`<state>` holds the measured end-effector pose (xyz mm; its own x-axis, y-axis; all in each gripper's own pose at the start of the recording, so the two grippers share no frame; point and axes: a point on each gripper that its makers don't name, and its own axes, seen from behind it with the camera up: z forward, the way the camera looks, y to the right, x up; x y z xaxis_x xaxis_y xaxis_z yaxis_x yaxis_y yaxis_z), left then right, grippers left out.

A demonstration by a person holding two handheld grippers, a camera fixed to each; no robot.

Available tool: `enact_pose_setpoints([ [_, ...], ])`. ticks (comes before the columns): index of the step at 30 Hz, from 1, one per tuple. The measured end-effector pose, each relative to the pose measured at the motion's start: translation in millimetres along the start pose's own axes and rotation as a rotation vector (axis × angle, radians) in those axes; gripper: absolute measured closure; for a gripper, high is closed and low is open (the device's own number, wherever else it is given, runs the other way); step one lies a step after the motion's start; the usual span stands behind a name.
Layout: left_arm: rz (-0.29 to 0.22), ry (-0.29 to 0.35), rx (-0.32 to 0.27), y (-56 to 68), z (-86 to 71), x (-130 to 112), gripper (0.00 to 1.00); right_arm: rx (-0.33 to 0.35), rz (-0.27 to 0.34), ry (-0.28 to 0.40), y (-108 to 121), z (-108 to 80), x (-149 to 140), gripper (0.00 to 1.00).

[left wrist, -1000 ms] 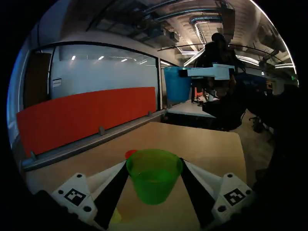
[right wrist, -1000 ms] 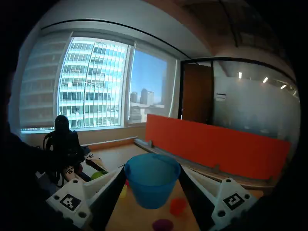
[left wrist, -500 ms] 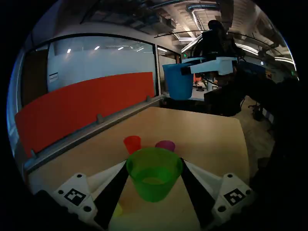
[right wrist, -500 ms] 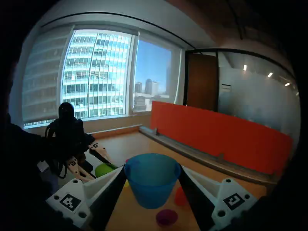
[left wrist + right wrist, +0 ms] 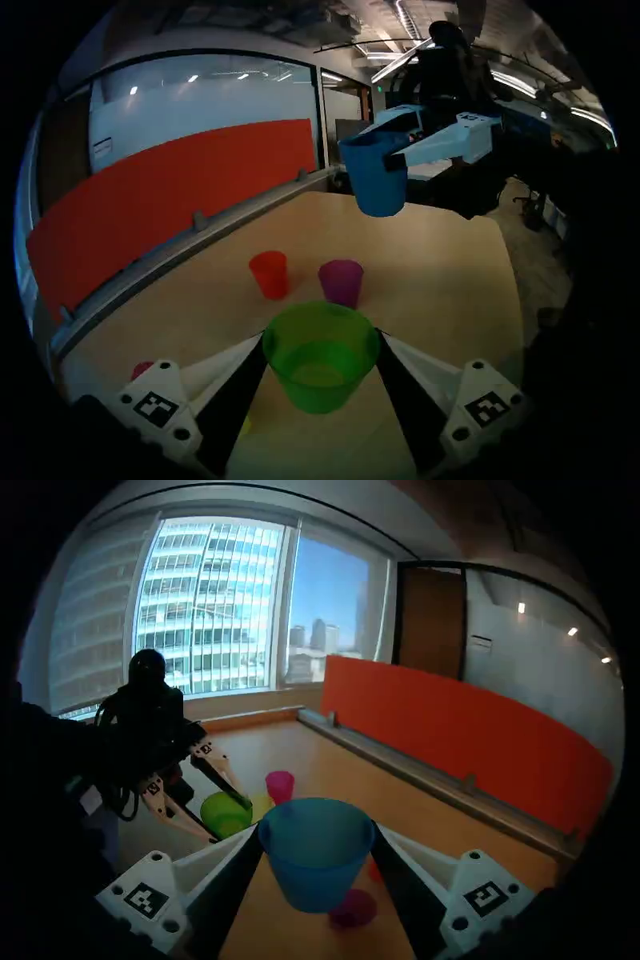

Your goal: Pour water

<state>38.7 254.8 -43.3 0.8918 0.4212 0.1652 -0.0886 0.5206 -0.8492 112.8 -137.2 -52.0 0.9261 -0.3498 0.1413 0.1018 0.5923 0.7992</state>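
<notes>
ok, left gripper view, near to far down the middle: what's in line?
green cup in the left gripper → purple cup on the table → blue cup held in the air by the right gripper

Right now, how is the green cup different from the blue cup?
The green cup is in the left gripper; the blue cup is in the right gripper. Green's wall looks see-through; blue's looks denser and darker. Both have the same tapered shape, open end up, each pinched in its gripper.

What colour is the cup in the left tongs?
Green: the cup shows best in the left gripper view.
</notes>
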Motion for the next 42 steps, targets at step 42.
enact_pose_setpoints([
  [42,-0.042,-0.226,-0.085,14.4,52.9,-83.9,0.11,0.084,-0.021,-0.215,-13.2,43.6,-110.2,0.07],
])
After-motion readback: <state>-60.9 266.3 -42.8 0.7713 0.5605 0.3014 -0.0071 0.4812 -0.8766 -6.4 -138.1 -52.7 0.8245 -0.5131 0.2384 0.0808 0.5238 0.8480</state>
